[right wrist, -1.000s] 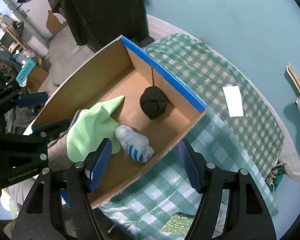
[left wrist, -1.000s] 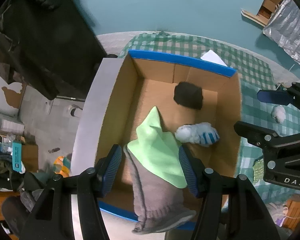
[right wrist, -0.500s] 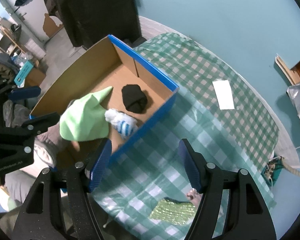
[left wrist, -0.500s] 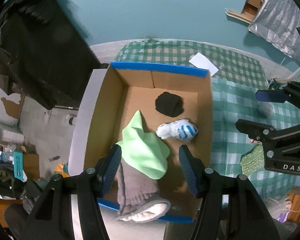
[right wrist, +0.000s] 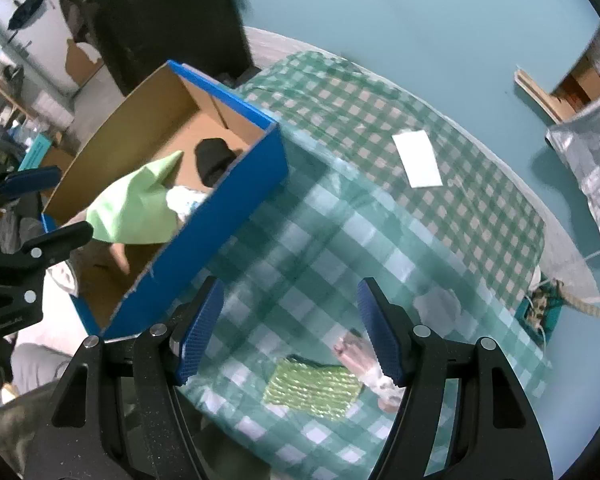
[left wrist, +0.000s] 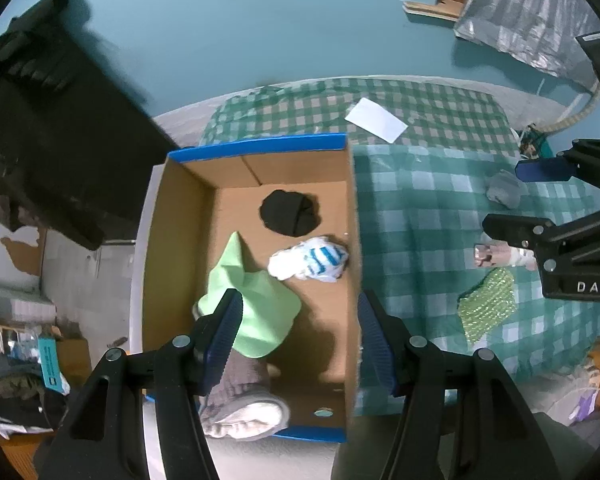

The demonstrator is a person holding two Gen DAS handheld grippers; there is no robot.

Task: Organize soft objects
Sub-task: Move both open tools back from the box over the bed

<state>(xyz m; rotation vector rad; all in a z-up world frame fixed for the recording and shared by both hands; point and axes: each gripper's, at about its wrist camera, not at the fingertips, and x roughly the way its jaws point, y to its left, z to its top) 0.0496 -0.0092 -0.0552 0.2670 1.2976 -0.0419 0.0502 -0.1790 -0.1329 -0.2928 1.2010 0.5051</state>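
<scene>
A blue-sided cardboard box [left wrist: 352, 208] [right wrist: 228, 208] stands on the checked cloth. In it lie a black bundle [left wrist: 288, 213] [right wrist: 214, 156], a white and blue sock ball [left wrist: 310, 260], a light green cloth [left wrist: 252, 312] [right wrist: 136, 208] and a grey sock [left wrist: 240, 404] draped over the near wall. My left gripper [left wrist: 300, 344] is open and empty above the box. My right gripper [right wrist: 290, 328] is open and empty above the cloth, over a sparkly green cloth [right wrist: 312, 390] [left wrist: 488, 308], a pink and white item [right wrist: 360, 354] [left wrist: 500, 254] and a grey ball [left wrist: 504, 192].
A white paper slip [left wrist: 376, 120] [right wrist: 418, 158] lies on the far side of the green checked tablecloth [right wrist: 380, 240]. A dark cloth-covered object [left wrist: 60, 152] stands left of the box. Clutter sits on the floor at lower left [left wrist: 28, 368].
Both grippers have pulled back and up from the box. The right gripper has swung right, from over the box to over the cloth items on the table. Both stay open.
</scene>
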